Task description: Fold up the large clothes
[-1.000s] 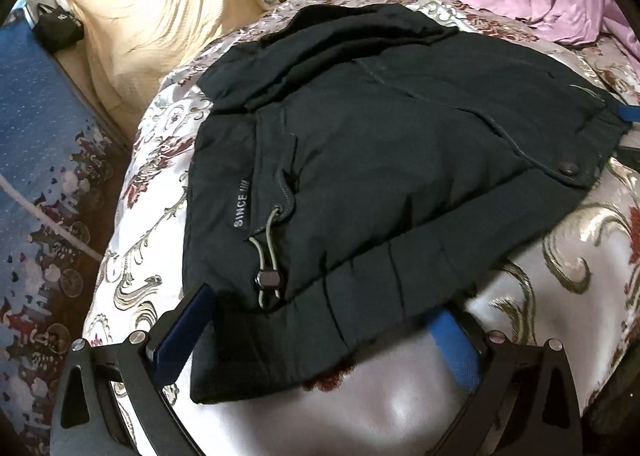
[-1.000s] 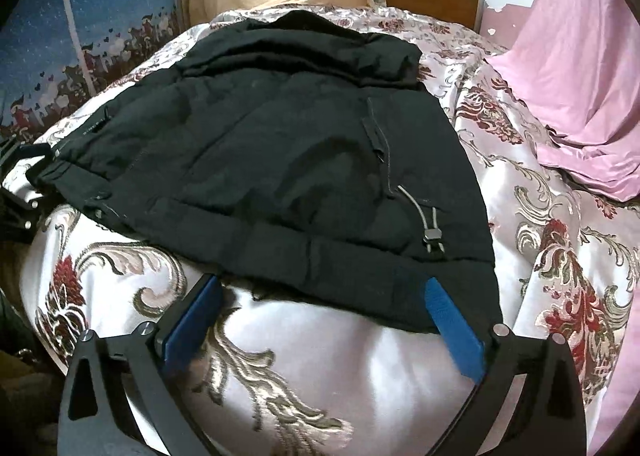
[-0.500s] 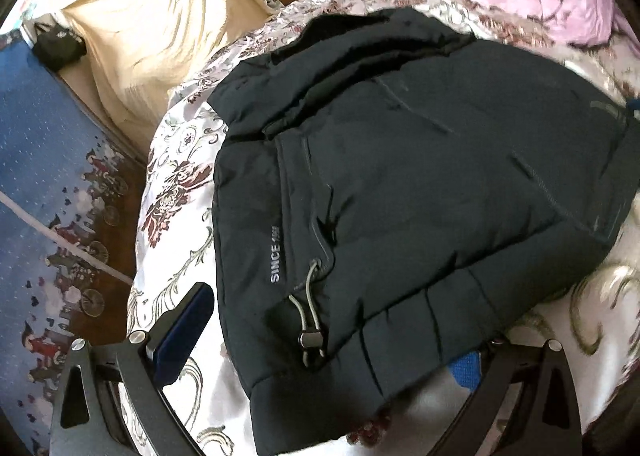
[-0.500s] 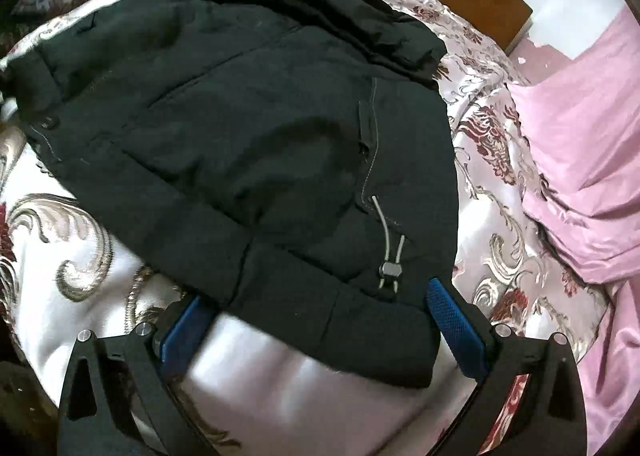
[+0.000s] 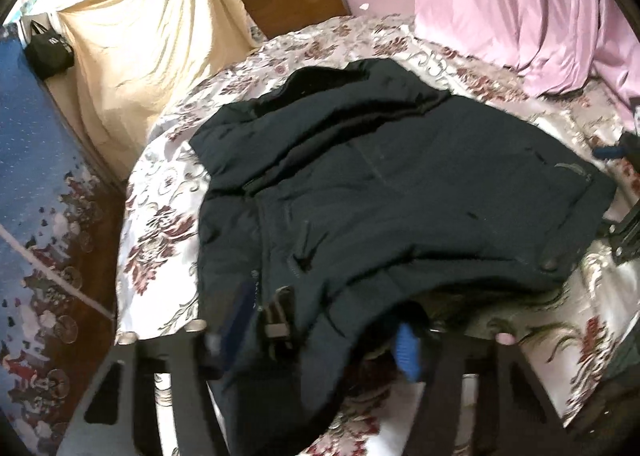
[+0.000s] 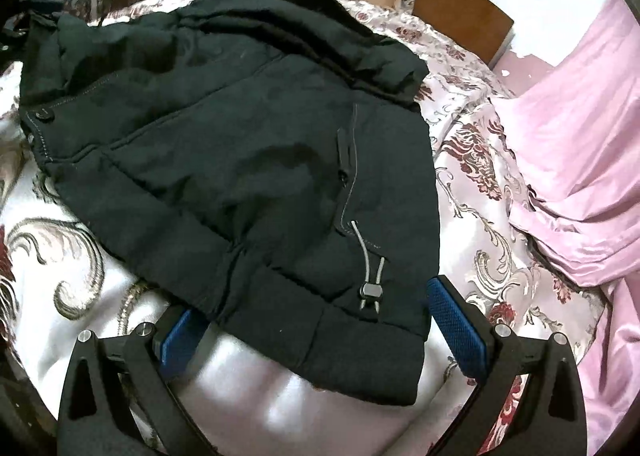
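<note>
A black jacket (image 5: 400,196) lies spread on the flowered bed (image 6: 500,216). The left tool (image 5: 320,336) grips its hem corner; the right tool (image 6: 320,320) gapes wide around the other corner.

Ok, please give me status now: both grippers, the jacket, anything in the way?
Left gripper closing on hem of black padded jacket. Right gripper open, astride hem corner. Grey drawcord toggle between right fingers.
</note>
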The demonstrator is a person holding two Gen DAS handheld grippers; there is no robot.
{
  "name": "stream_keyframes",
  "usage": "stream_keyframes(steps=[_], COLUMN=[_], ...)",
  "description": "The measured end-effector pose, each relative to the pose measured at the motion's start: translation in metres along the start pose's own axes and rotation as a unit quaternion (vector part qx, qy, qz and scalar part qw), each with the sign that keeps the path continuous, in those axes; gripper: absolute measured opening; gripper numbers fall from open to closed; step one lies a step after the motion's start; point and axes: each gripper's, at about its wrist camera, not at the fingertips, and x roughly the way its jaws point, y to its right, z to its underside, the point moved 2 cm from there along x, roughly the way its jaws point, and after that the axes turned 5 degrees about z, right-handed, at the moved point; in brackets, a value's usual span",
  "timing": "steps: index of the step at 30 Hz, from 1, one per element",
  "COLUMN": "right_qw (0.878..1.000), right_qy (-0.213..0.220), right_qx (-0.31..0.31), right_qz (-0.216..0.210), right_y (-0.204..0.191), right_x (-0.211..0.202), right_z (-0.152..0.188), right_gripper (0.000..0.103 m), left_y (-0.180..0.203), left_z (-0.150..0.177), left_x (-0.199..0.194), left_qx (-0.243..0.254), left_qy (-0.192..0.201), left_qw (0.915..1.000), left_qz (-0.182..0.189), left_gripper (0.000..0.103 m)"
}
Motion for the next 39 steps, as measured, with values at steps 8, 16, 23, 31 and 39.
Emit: stream_keyframes(steps=[8, 16, 23, 31, 39], right_qw=[0.999, 0.999, 0.997, 0.991, 0.988], right_qy=[0.019, 0.045, 0.072, 0.118, 0.133], right_qx=[-0.028, -0.017, 0.036, 0.057, 0.08], right_qz=[-0.02, -0.015, -0.014, -0.005, 0.009], right_y=[-0.005, -0.002, 0.001, 0.001, -0.006], right_x=[-0.006, -0.006, -0.017, -0.049, -0.128], right_z=[0.013, 0.007, 0.008, 0.019, 0.052], right_gripper=[0.101, 0.034, 0.015, 0.01, 0.009], left_y=[0.012, 0.012, 0.009, 0.011, 0.03], left_z=[-0.006, 0.013, 0.041, 0.067, 0.087], left_x=[0.0, -0.006, -0.013, -0.047, -0.116], left_qx=[0.023, 0.002, -0.053, -0.088, -0.079], left_qy=[0.019, 0.028, 0.057, 0.091, 0.097], left_qw=[0.9995, 0.9996, 0.9968, 0.9916, 0.9921], left_qz=[-0.006, -0.006, -0.02, -0.028, -0.011], left_gripper=[0.036, 0.02, 0.012, 0.009, 0.009])
